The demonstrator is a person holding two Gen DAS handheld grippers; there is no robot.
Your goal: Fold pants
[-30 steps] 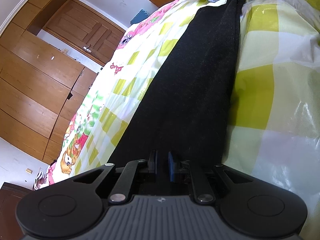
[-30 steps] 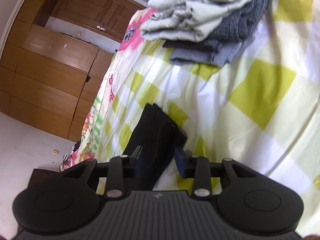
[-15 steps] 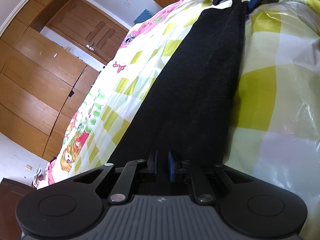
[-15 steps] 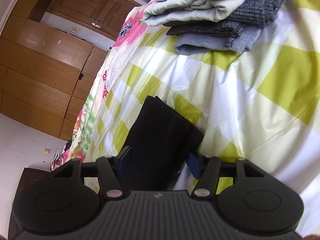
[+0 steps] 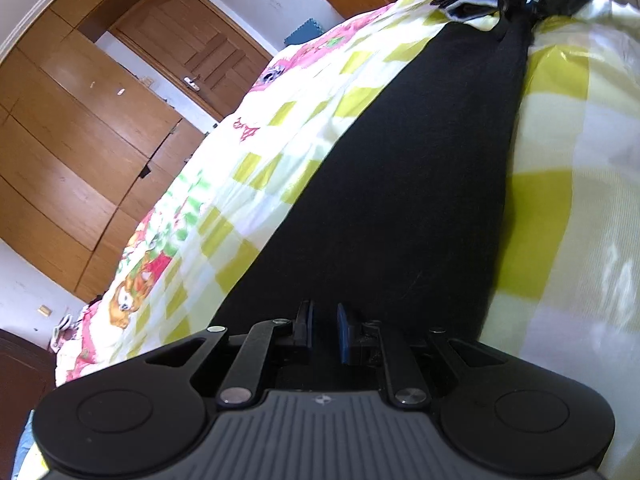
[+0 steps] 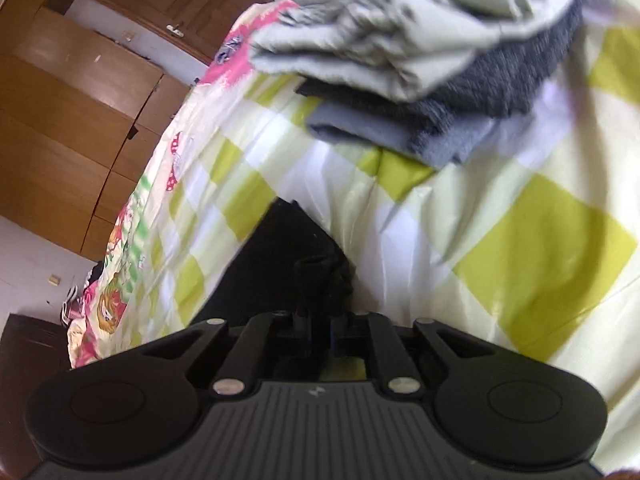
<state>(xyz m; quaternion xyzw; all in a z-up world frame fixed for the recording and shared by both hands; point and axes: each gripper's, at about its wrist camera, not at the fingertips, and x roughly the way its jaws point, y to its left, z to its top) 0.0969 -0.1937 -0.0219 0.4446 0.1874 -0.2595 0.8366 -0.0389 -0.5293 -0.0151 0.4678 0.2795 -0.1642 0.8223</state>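
On the left, our left hand-held gripper is clamped on one end of the black pants, stretched along the checked bed. On the right, our right hand-held gripper has just closed, pinching the other end, near folded clothes.

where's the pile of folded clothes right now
In the right wrist view the pile of folded clothes sits at the top on the checked bedspread, beyond the end of the black pants.
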